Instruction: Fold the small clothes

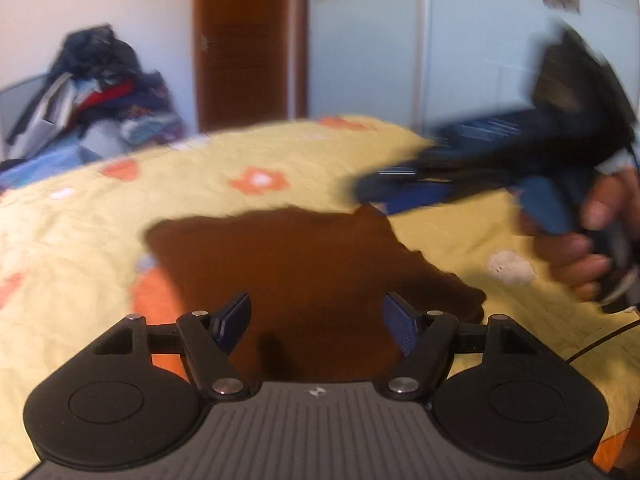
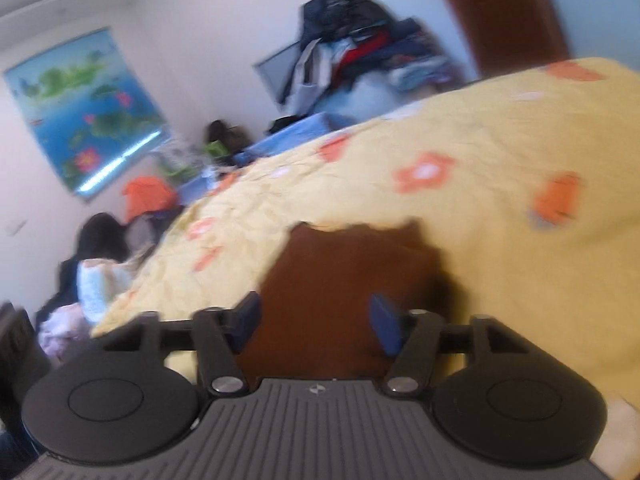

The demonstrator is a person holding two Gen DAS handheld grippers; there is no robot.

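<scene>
While apparently empty, both jaws wide.

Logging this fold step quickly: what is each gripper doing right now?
Left gripper: open, holding nothing, above the brown garment.
Right gripper: open, holding nothing.

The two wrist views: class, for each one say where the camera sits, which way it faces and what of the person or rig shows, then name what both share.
Left wrist view: sits on the left gripper, looking forward and down over the brown garment on the yellow bedspread; the open right gripper and the hand holding it show at right.
Right wrist view: sits on the right gripper, tilted, facing the same garment and the far wall; only its own open fingers show.
Shared: garment, bedspread, clothes pile, door.
</scene>
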